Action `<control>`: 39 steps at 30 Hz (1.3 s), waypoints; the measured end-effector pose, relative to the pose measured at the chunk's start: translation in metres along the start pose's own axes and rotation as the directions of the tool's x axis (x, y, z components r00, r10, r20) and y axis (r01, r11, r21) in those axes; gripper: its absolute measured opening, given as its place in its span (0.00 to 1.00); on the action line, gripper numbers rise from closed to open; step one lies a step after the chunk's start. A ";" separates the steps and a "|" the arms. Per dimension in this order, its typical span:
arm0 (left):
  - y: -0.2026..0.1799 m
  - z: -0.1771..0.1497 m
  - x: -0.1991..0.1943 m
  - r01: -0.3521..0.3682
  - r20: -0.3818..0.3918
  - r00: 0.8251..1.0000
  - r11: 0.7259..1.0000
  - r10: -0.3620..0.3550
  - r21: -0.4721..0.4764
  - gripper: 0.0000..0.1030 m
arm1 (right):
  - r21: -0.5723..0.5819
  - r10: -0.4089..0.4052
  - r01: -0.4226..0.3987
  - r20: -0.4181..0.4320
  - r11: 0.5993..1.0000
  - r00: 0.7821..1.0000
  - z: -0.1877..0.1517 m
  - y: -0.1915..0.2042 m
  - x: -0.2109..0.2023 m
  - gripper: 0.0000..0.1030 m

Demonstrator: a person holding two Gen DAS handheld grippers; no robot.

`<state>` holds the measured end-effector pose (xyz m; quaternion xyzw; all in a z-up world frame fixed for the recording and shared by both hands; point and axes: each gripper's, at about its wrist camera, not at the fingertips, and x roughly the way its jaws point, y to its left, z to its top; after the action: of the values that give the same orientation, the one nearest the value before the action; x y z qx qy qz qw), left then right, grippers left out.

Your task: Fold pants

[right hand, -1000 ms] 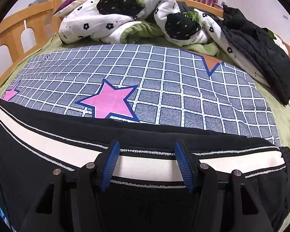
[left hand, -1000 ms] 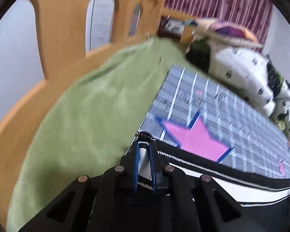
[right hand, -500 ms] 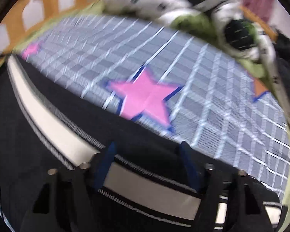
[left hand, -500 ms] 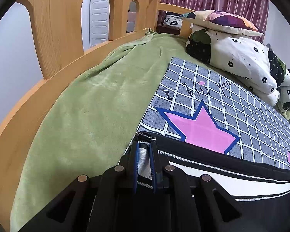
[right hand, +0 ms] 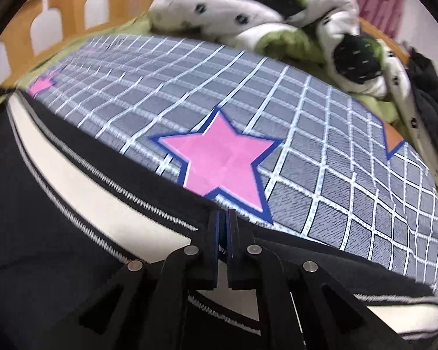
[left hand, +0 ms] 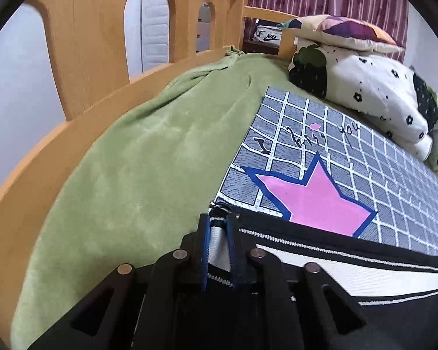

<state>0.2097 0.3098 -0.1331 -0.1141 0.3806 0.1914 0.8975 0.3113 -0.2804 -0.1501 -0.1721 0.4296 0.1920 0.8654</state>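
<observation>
Black pants with a white side stripe (left hand: pixel 335 265) lie on the grey checked mat with pink stars (left hand: pixel 350 157) — in the left wrist view the left gripper (left hand: pixel 218 227) pinches their corner by the green blanket (left hand: pixel 137 175). In the right wrist view the right gripper (right hand: pixel 224 224), its jaws having just closed, is clenched on the pants' edge — just below a pink star.

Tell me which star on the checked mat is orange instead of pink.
The partly hidden star near the mat's right edge in the right wrist view; the big star and the small far-left one are pink.
</observation>
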 end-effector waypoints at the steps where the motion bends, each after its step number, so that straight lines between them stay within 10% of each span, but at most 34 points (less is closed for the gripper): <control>1: -0.001 0.001 -0.003 -0.009 -0.009 1.000 1.000 0.009 0.005 0.19 | 0.020 0.005 -0.005 0.002 1.000 1.000 0.000 -0.001 -0.002 0.06; 8: -0.018 -0.004 -0.044 0.059 0.036 0.998 0.997 -0.060 0.046 0.57 | 0.188 -0.088 0.069 0.095 0.980 0.992 -0.017 -0.051 -0.065 0.33; 10: -0.030 -0.009 -0.038 0.111 0.019 0.993 0.991 -0.113 0.074 0.63 | 0.225 -0.108 0.093 0.057 0.970 0.992 -0.028 -0.069 -0.061 0.33; 13: -0.045 -0.021 0.001 -0.009 -0.054 0.998 0.989 0.017 0.144 0.63 | 0.253 -0.162 0.171 -0.055 0.952 0.985 -0.045 -0.093 -0.028 0.25; 24: -0.042 -0.019 0.002 -0.076 -0.055 0.995 0.990 0.083 0.116 0.69 | 0.326 -0.182 0.179 -0.023 0.928 0.983 -0.044 -0.104 -0.020 0.13; 32: -0.048 -0.038 -0.104 0.060 -0.011 0.998 0.996 -0.059 0.066 0.69 | 0.611 -0.171 0.114 0.036 0.783 0.985 -0.052 -0.101 -0.103 0.30; 39: -0.089 -0.051 -0.214 0.235 0.069 0.969 0.970 -0.239 0.062 0.66 | 0.587 -0.242 0.119 0.136 0.801 0.961 -0.048 -0.044 -0.219 0.30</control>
<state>0.0790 0.1572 -0.0066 -0.1273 0.3348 0.0768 0.9305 0.1779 -0.3808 0.0055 0.0763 0.3576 -0.0131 0.9306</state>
